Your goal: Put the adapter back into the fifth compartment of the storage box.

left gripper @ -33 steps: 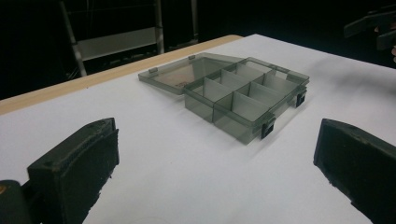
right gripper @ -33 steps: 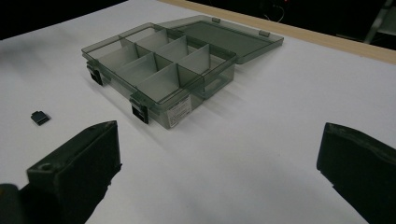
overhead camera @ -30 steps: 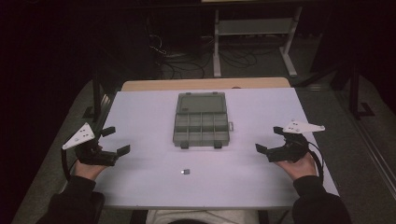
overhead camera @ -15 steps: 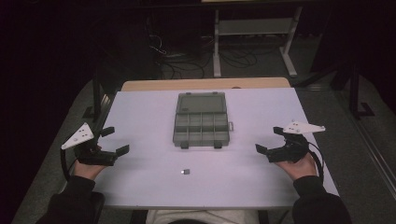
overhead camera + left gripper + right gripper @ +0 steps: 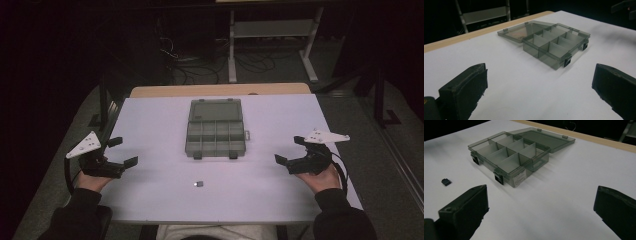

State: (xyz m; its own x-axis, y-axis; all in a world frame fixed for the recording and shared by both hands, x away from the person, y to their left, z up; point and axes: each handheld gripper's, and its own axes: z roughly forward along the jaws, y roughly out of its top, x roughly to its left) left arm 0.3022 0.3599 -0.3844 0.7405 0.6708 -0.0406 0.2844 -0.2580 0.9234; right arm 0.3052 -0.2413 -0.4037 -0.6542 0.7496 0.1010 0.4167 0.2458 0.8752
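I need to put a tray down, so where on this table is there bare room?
Bare white table lies on both sides of the open organizer box, between it and the left tongs and right tongs. The near edge is free except for a small dark piece. The box fills the middle back.

White table; open compartment box at centre; small dark piece nearer

Both forearms enter from the near edge, each hand holding a gripper low over the desk: left gripper and right gripper both have jaws spread wide, gripping nothing, angled inward.
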